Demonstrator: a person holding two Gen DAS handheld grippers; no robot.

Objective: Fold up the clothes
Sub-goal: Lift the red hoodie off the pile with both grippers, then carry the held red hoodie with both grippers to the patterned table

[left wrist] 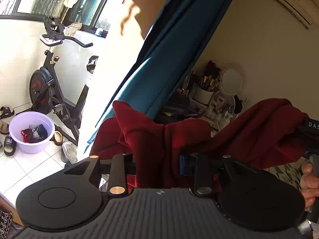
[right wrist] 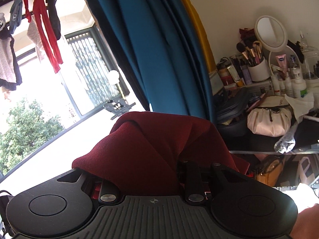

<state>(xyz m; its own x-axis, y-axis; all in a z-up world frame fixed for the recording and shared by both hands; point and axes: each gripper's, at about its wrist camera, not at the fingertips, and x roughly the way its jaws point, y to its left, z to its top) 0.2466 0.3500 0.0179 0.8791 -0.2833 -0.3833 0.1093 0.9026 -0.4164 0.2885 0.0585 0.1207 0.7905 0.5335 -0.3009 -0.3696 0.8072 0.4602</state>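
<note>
Left wrist view: the left gripper (left wrist: 159, 165) is clenched on a red garment (left wrist: 151, 139), cloth bunched between its fingers and rising in a peak above them.
Same view, right side: the garment runs in a sagging band to the right gripper (left wrist: 310, 131), seen from outside with a hand (left wrist: 309, 187) below it; the cloth ends at that gripper.
Right wrist view: the right gripper (right wrist: 147, 177) is grasping the garment (right wrist: 155, 145), which mounds over its fingers and hides the tips.
Garment's place: held in the air between both grippers, in front of a blue curtain (right wrist: 163, 49); no surface under it shows in either view.
Doing this well: judged from the sag, draw the grippers apart until the span is level, hold both grips firm, and keep the bunched corners from slipping before laying or folding.
Only the left view shows: the span between grippers, a basin (left wrist: 31, 133) of clothes on the floor, an exercise bike (left wrist: 49, 83).
Only the right view shows: laundry (right wrist: 45, 31) hanging outside and a cluttered dresser (right wrist: 269, 109).
</note>
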